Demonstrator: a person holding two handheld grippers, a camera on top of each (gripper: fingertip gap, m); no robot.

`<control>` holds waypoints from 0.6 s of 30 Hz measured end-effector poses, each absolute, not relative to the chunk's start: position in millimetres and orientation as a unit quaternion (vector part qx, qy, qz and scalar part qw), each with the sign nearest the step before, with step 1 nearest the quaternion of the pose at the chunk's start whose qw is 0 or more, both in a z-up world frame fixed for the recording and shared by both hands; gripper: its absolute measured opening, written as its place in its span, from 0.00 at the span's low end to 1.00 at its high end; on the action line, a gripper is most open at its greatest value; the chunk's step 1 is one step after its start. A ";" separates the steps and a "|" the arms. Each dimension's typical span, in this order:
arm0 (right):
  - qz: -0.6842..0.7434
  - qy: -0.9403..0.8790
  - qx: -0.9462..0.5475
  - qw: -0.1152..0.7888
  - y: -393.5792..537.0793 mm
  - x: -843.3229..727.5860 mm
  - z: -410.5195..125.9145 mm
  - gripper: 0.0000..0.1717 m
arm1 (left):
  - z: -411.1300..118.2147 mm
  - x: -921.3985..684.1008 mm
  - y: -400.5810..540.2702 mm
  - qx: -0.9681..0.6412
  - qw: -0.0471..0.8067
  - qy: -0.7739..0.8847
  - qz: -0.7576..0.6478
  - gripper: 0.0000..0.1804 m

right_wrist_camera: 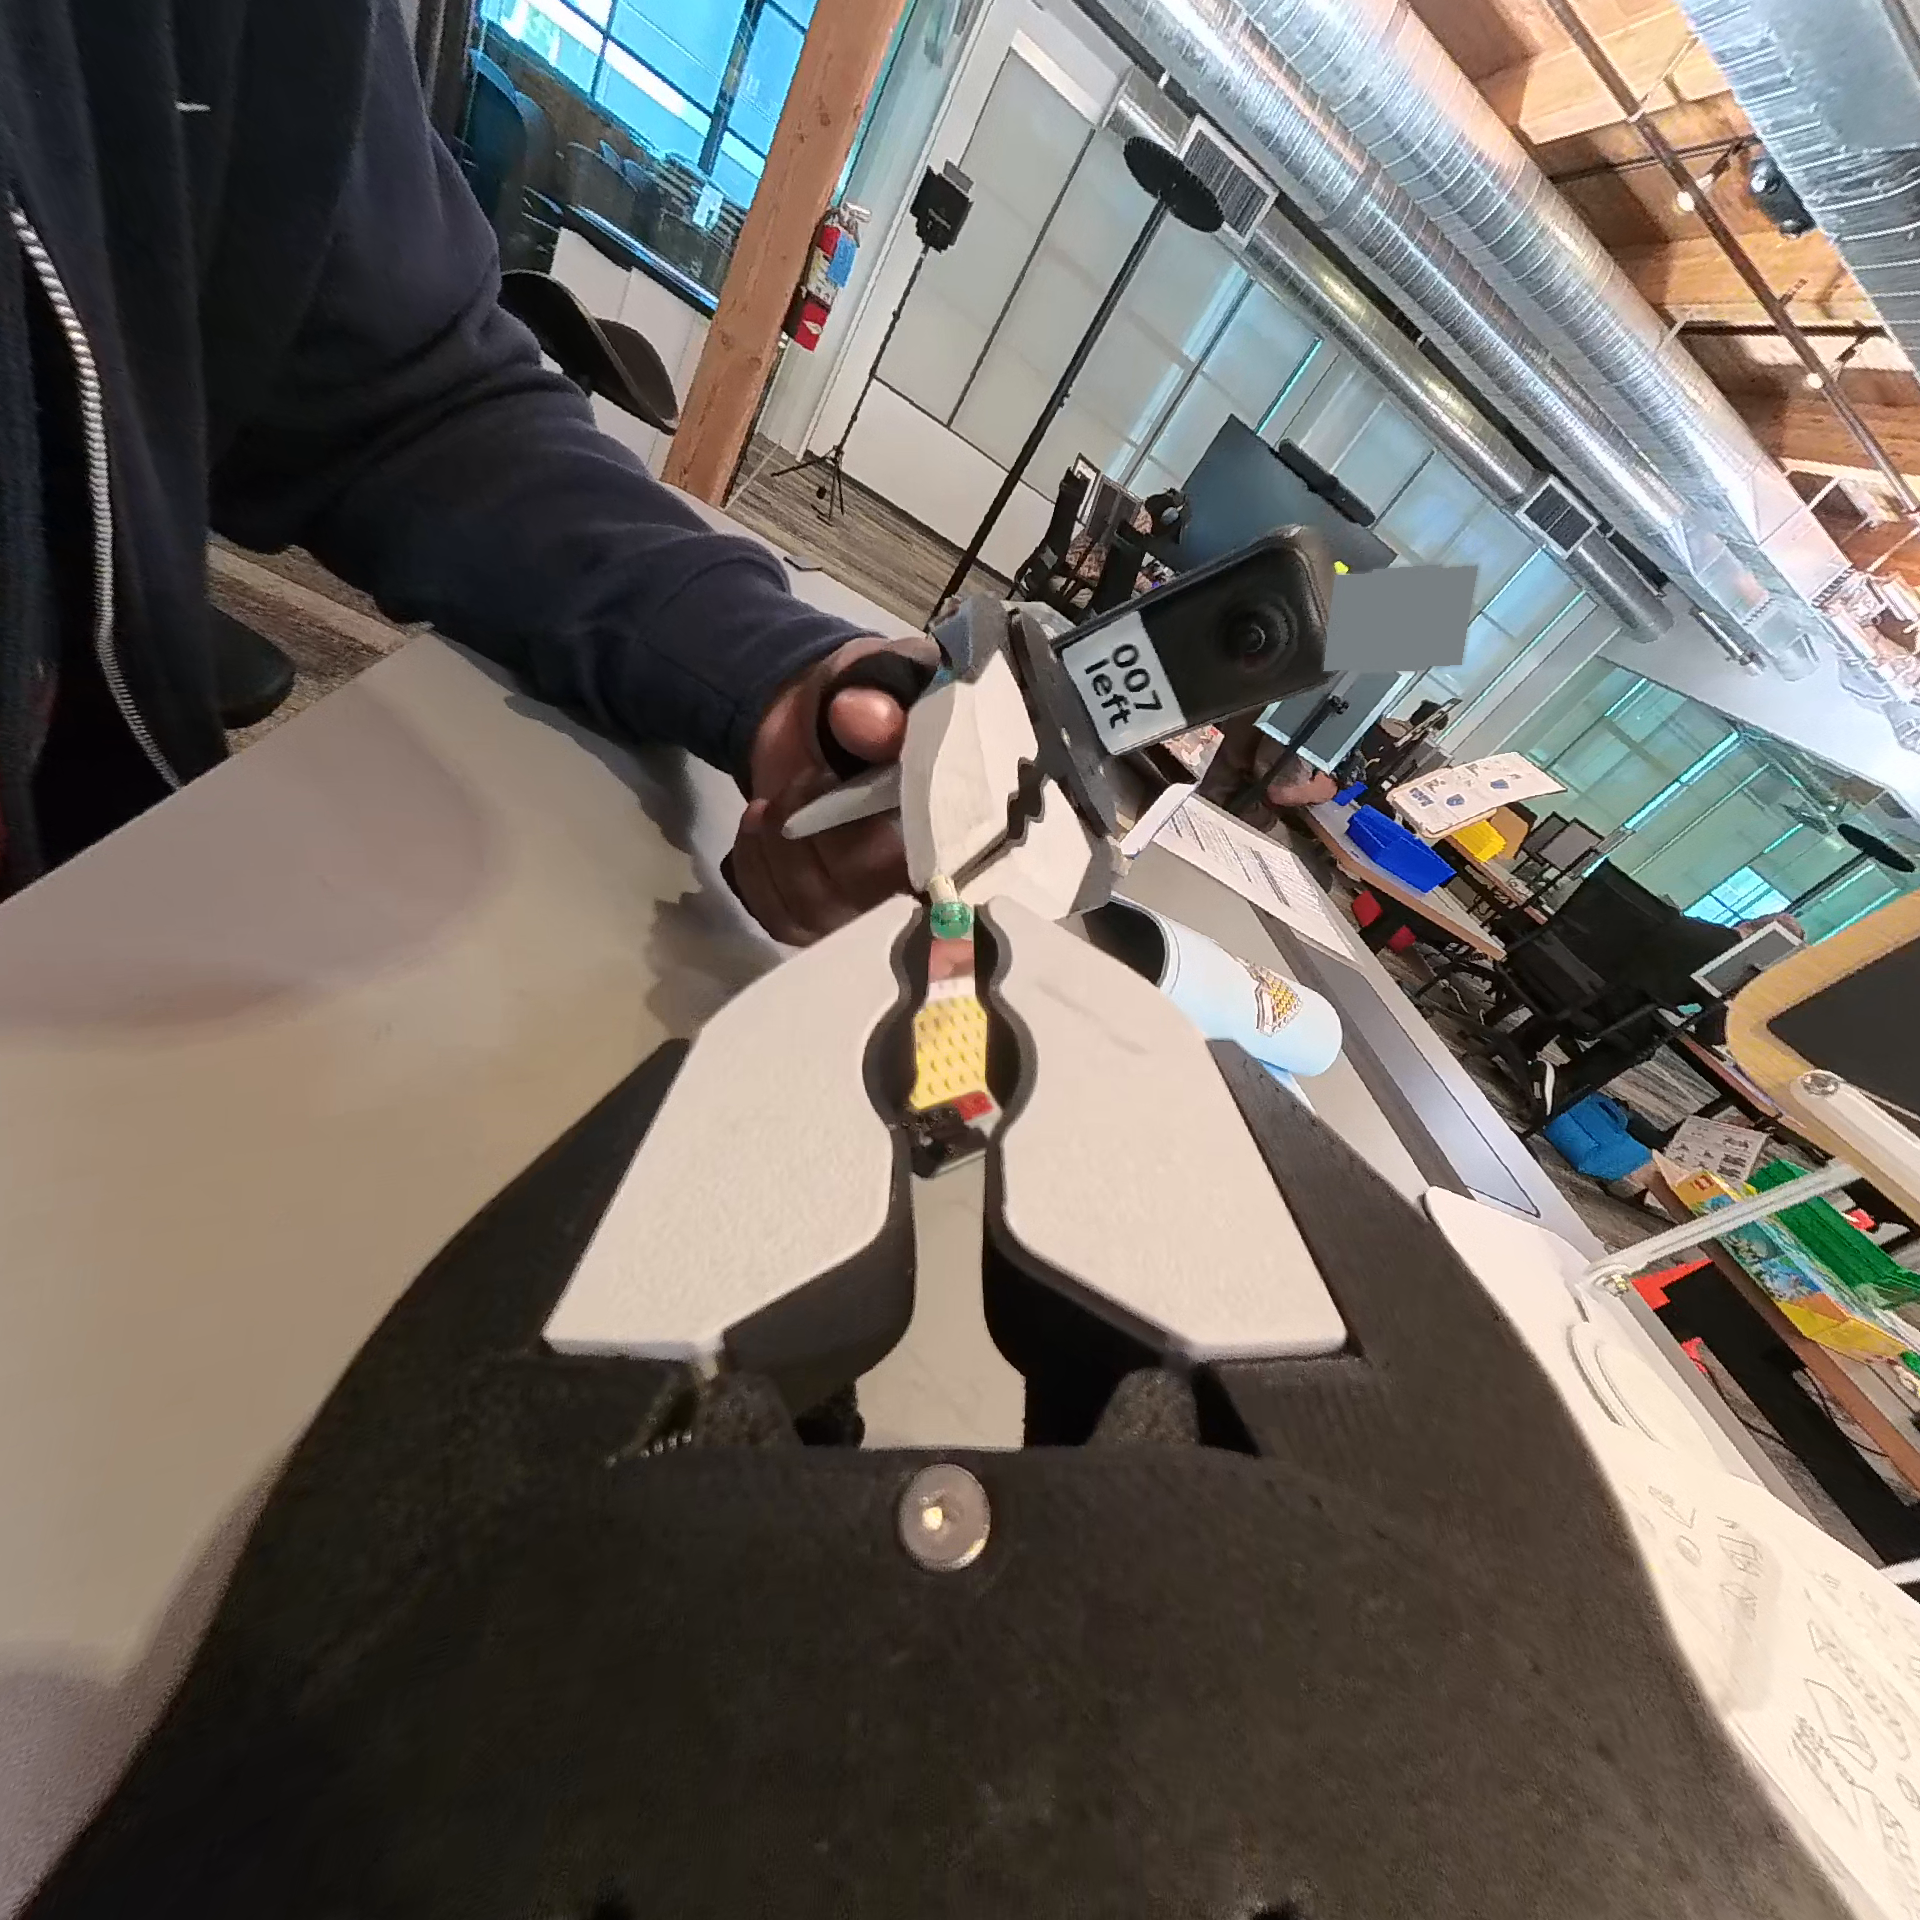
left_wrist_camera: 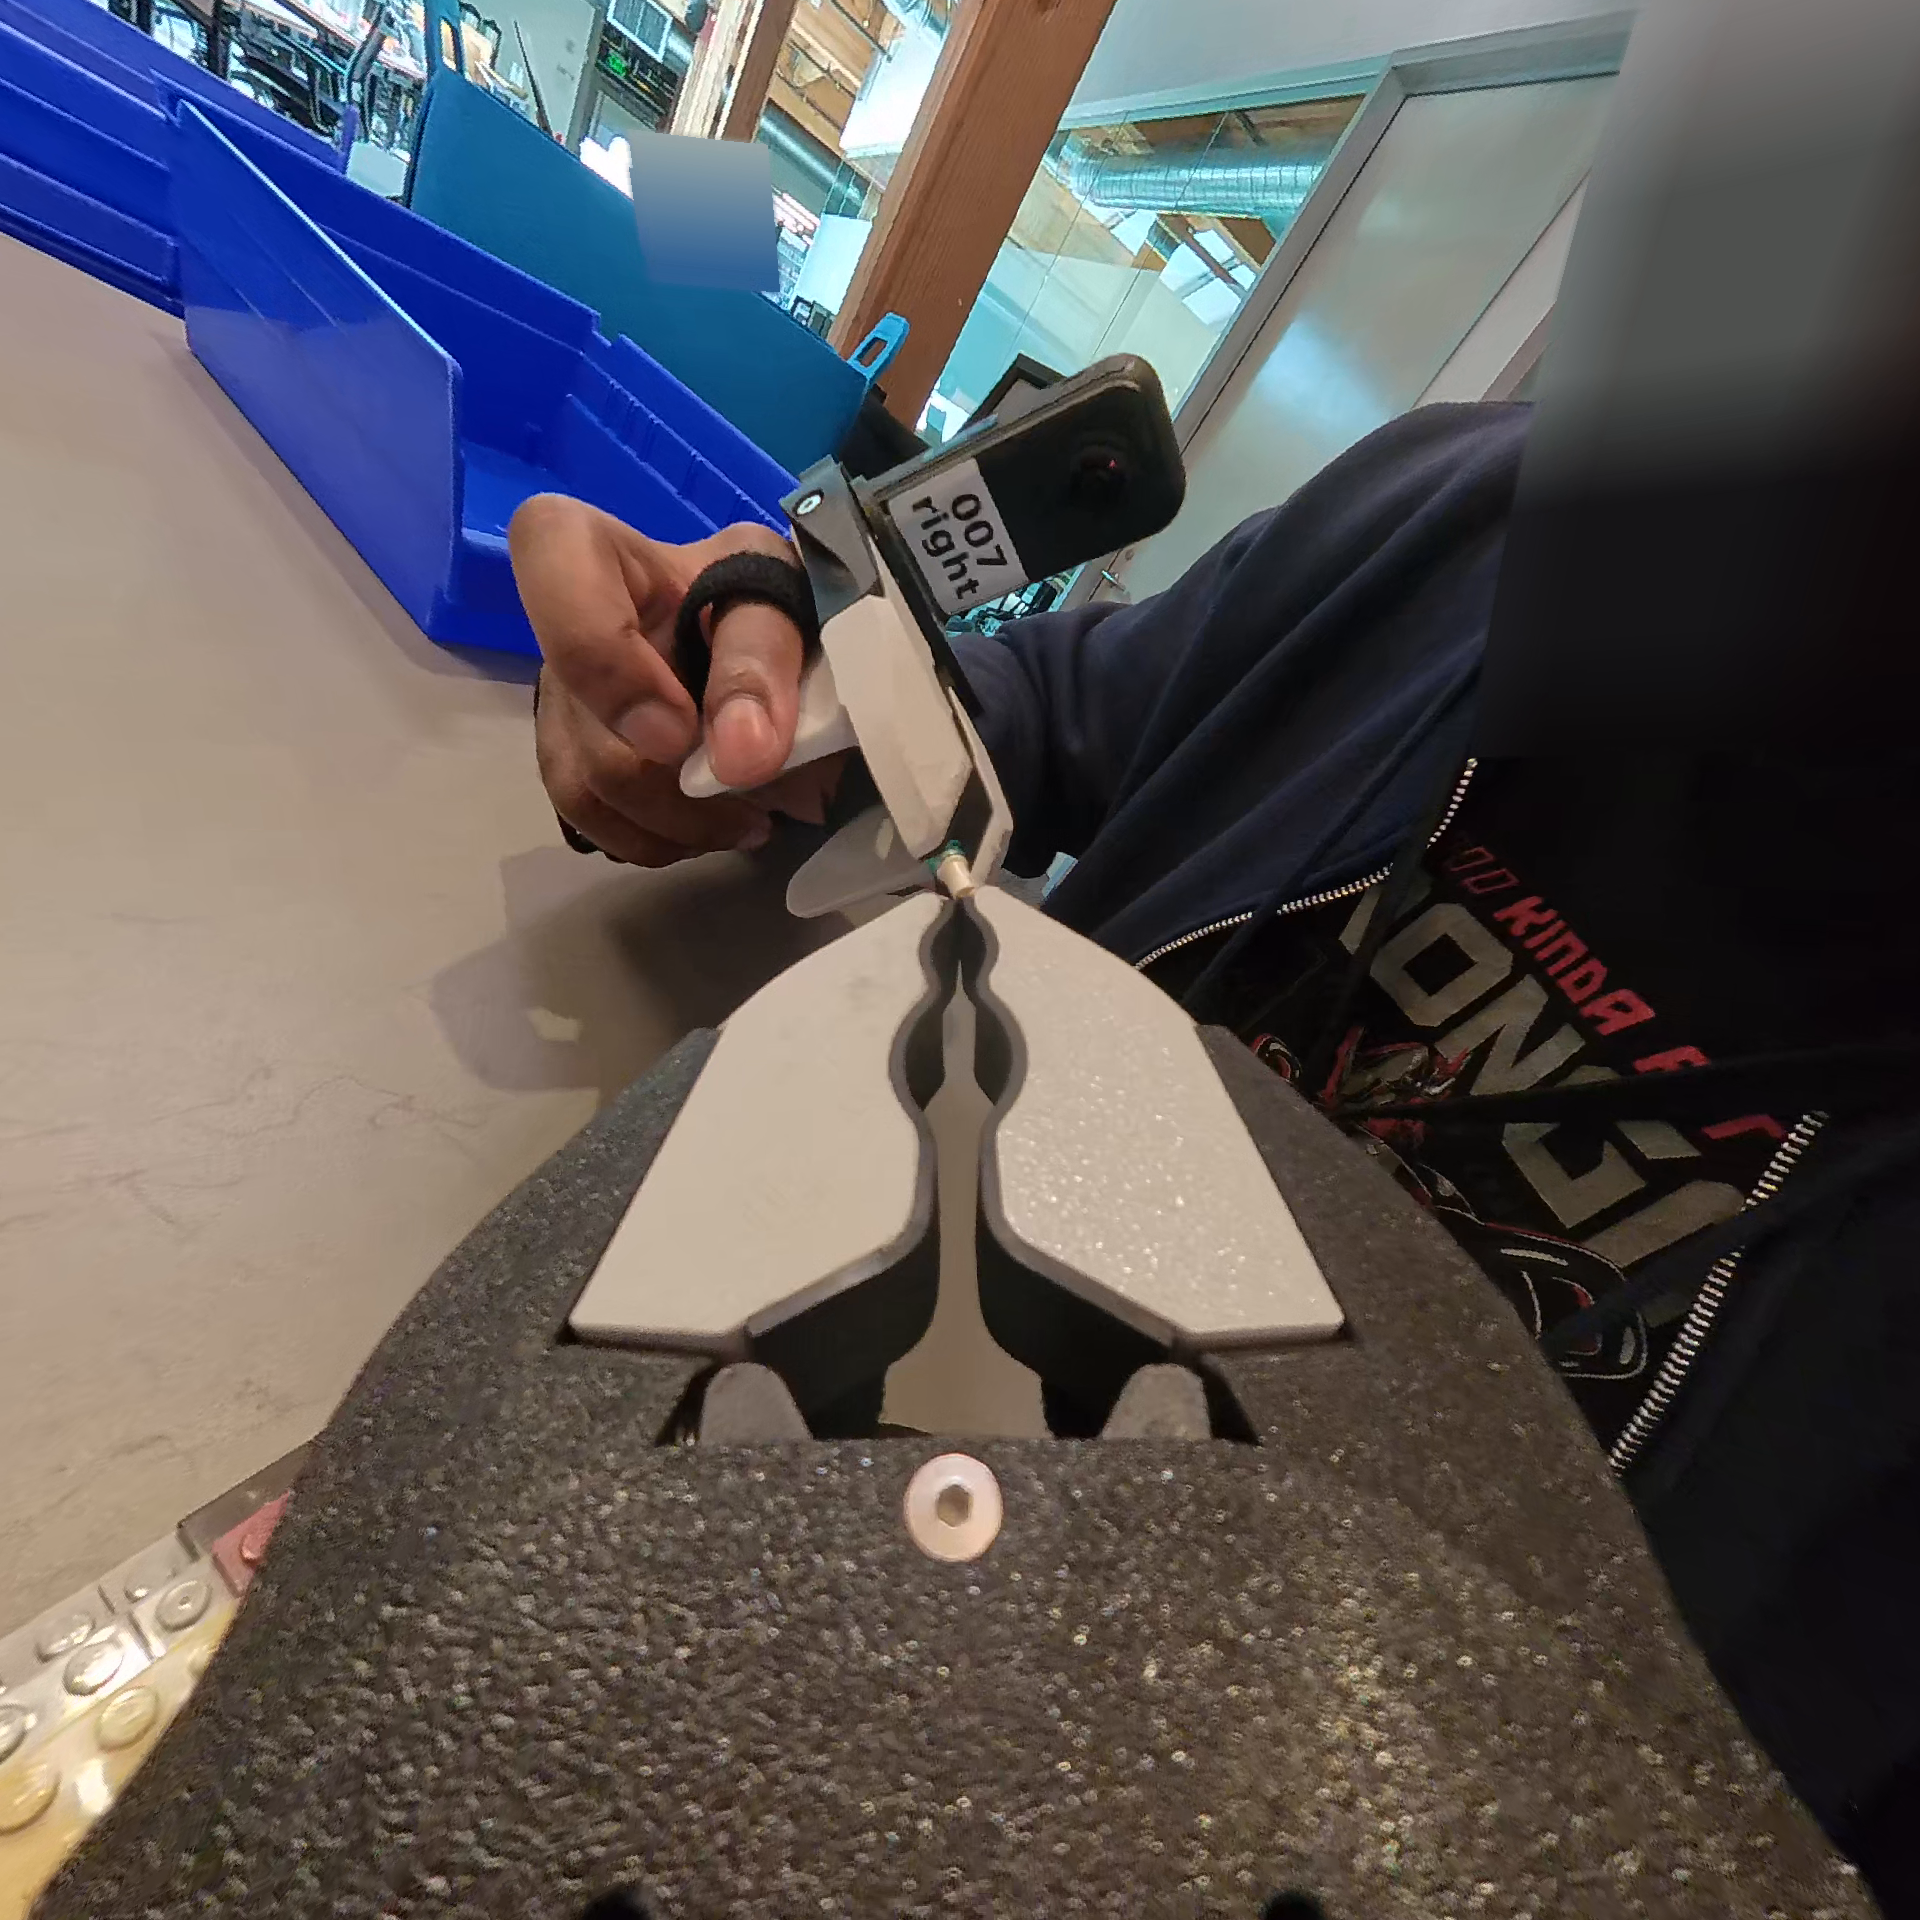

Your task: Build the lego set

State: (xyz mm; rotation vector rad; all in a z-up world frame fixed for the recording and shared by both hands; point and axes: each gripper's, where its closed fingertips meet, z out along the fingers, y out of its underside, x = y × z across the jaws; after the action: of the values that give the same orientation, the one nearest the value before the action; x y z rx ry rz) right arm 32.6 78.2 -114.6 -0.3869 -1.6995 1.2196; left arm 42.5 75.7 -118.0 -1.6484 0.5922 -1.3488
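Both grippers meet tip to tip above the grey table (left_wrist_camera: pixel 208 935). My left gripper (left_wrist_camera: pixel 956 910) is shut on a small cream peg (left_wrist_camera: pixel 962 883). It also shows in the right wrist view (right_wrist_camera: pixel 932 876), pinching the same cream peg (right_wrist_camera: pixel 941 889). My right gripper (right_wrist_camera: pixel 961 920) is shut on a small clear green round piece (right_wrist_camera: pixel 950 916) that sits on the end of the peg. In the left wrist view the right gripper (left_wrist_camera: pixel 951 864) comes down from above, with the green piece (left_wrist_camera: pixel 947 861) just visible behind the peg.
Blue bins (left_wrist_camera: pixel 416 416) stand at the back of the table. A studded grey and tan plate (left_wrist_camera: pixel 94 1683) lies at the near left. A yellow studded plate (right_wrist_camera: pixel 948 1044) lies below the right gripper. A pale blue cup (right_wrist_camera: pixel 1247 997) lies on its side beside paper sheets (right_wrist_camera: pixel 1262 878).
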 end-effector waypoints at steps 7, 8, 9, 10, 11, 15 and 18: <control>0.465 -0.702 -0.169 0.513 85.2 26.6 -116.4 0.04 | -118.0 34.0 83.2 -0.686 0.460 0.218 -0.520 0.08; 0.458 -0.703 -0.169 0.516 85.7 25.7 -117.3 0.04 | -119.6 34.3 84.2 -0.692 0.460 0.219 -0.512 0.09; 0.452 -0.705 -0.169 0.519 86.0 25.0 -118.1 0.04 | -120.8 34.9 84.8 -0.695 0.460 0.220 -0.507 0.09; 0.446 -0.705 -0.170 0.524 86.7 24.0 -118.4 0.04 | -121.7 36.0 85.1 -0.697 0.460 0.220 -0.505 0.09; 0.440 -0.706 -0.171 0.528 87.1 23.2 -118.7 0.04 | -122.7 36.7 85.7 -0.699 0.459 0.220 -0.503 0.08; 0.434 -0.708 -0.169 0.531 86.7 22.8 -119.4 0.04 | -123.9 38.0 86.3 -0.697 0.460 0.219 -0.504 0.03; 0.444 -0.708 -0.167 0.523 85.0 24.3 -119.3 0.04 | -124.4 39.1 85.3 -0.694 0.457 0.221 -0.511 0.02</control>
State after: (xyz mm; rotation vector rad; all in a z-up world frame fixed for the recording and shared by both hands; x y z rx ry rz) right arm 24.3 85.0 -119.3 -0.3996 -1.6958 1.0634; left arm 39.1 85.3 -124.4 -1.7099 0.5441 -1.2596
